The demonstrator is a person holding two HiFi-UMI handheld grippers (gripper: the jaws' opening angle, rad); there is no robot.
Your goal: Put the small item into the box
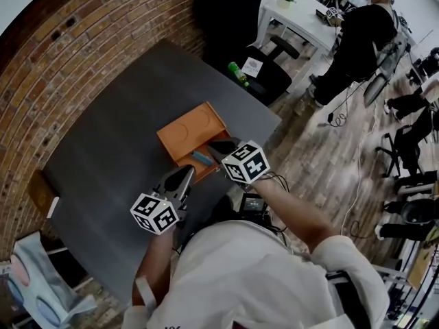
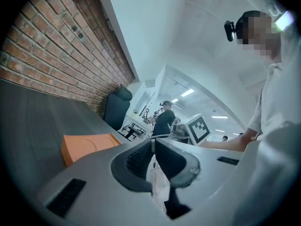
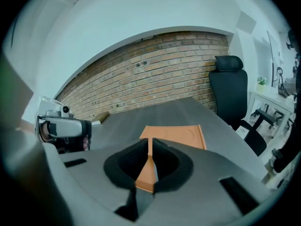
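Note:
An orange box (image 1: 191, 133) lies on the dark grey table (image 1: 110, 136), its near side open. A small blue item (image 1: 201, 158) rests in that open part. My right gripper (image 1: 221, 147) is at the box's near right edge. In the right gripper view it (image 3: 149, 145) is shut on a thin orange flap (image 3: 147, 171) of the box (image 3: 175, 135). My left gripper (image 1: 184, 173) hovers just left of the opening, apart from the box. Seen in its own view, my left gripper (image 2: 153, 142) has its tips together and nothing gripped, with the box (image 2: 87, 145) ahead on the left.
A black office chair (image 1: 264, 70) with a green bottle (image 1: 238, 74) stands past the table's far corner. A person (image 1: 357, 40) stands by a white desk (image 1: 302, 19) at the back right. A brick wall (image 1: 62, 60) runs along the table's far left.

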